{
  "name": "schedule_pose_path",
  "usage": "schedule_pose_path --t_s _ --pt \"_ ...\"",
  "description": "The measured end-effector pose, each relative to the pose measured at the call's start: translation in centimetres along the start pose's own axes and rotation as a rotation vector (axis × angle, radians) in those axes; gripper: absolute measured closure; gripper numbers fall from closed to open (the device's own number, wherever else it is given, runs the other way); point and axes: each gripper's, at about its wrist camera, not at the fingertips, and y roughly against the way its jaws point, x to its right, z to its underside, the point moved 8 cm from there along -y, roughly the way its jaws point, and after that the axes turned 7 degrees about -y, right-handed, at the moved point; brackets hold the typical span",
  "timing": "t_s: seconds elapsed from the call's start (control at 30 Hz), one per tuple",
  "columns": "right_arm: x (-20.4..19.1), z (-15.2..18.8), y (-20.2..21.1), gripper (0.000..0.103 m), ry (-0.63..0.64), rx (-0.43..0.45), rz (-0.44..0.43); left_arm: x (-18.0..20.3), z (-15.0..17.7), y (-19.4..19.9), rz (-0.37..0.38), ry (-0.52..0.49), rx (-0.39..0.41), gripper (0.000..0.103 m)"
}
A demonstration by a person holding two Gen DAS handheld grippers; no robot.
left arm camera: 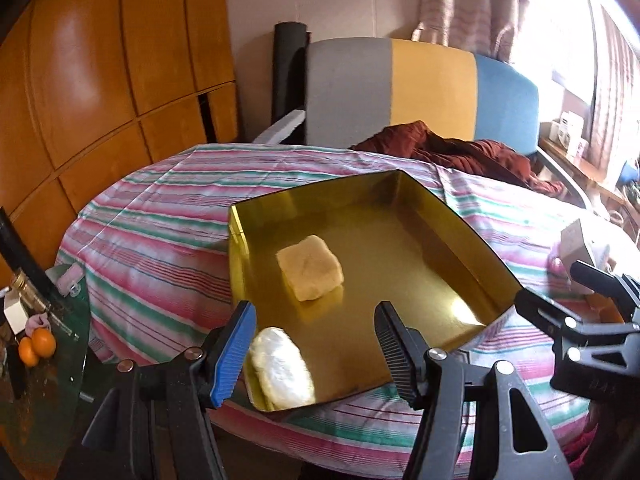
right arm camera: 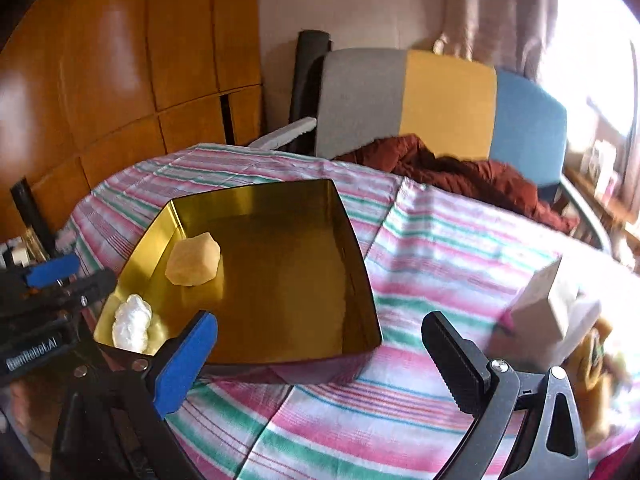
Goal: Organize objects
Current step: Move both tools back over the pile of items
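Judging by the two wrapped snacks (right arm camera: 193, 259) already dropped in the gold tin (right arm camera: 352, 240), both the left gripper (left arm camera: 316, 350) and right gripper (right arm camera: 320, 364) are held wide and empty beside it, probably for the white box (right arm camera: 548, 304) next.

A table (right arm camera: 400, 420) under a striped cloth carries a gold tin (right arm camera: 352, 240) mid-frame and a white box (right arm camera: 548, 300) at right.

striped tablecloth (left arm camera: 160, 232), tricolour chair (left arm camera: 420, 88), red cloth (left arm camera: 460, 152); wooden cabinets (left arm camera: 100, 80), oranges (left arm camera: 38, 346)
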Motion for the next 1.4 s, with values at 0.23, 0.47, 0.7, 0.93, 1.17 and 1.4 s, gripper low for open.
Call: schedule_pose_path --t_s 0.23,0.47,0.7,0.93,1.17,1.4 --pt "2.7 0.4 0.2 0.0 -0.064 -0.008 0.017 2.4 -0.1 -0.1 0.041 -0.044 -0.017 0.04" --pt "6.2 -0.2 1.1 0.0 -0.109 0.018 0.062 4.8 -0.2 -0.2 0.109 -0.069 -0.025 0.034" --pt "9.4 -0.6 1.7 0.0 -0.123 0.03 0.163 6.6 0.0 -0.8 0.205 -0.068 -0.053 0.026" --pt "12.5 -1.7 3.1 0.0 -0.081 0.067 0.301 8.4 -0.8 -0.8 0.252 -0.094 -0.056 0.025" --pt "17.3 -3.0 4.9 0.0 -0.112 0.089 0.362 12.3 -2.2 -0.5 0.327 -0.176 -0.042 0.025" --pt "28.5 -3.5 8.3 0.0 -0.323 0.161 0.495 18.4 -3.2 -0.7 0.438 -0.283 -0.048 0.024"
